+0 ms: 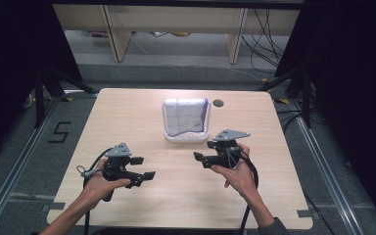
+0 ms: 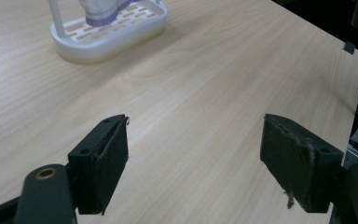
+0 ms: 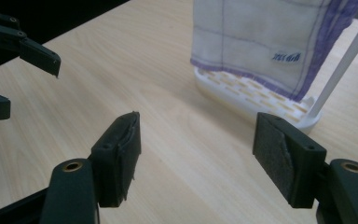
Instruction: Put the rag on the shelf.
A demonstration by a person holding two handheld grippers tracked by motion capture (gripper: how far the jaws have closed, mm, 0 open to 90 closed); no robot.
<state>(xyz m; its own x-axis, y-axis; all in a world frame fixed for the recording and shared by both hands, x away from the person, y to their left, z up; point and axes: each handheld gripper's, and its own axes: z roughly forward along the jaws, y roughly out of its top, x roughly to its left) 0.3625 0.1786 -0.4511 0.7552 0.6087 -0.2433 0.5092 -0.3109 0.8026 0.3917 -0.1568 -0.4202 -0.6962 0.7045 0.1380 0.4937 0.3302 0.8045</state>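
Hanging on white rack (image 1: 168, 133): checked cloth (image 1: 186, 115), lying beyond both wide-open, empty grippers — left gripper (image 1: 146, 168), right gripper (image 1: 199, 159).

Left hand-held gripper (image 2: 196, 154) jaws wide apart over bare counter (image 2: 205, 84); white rack (image 2: 107, 39) with cloth (image 2: 103, 10) far left.

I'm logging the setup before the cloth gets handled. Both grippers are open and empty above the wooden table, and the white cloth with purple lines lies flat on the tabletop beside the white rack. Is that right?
Not quite. The cloth does not lie flat on the table: it hangs draped over the white rack, as the right gripper view shows. The rest holds: the left gripper and right gripper are open and empty.
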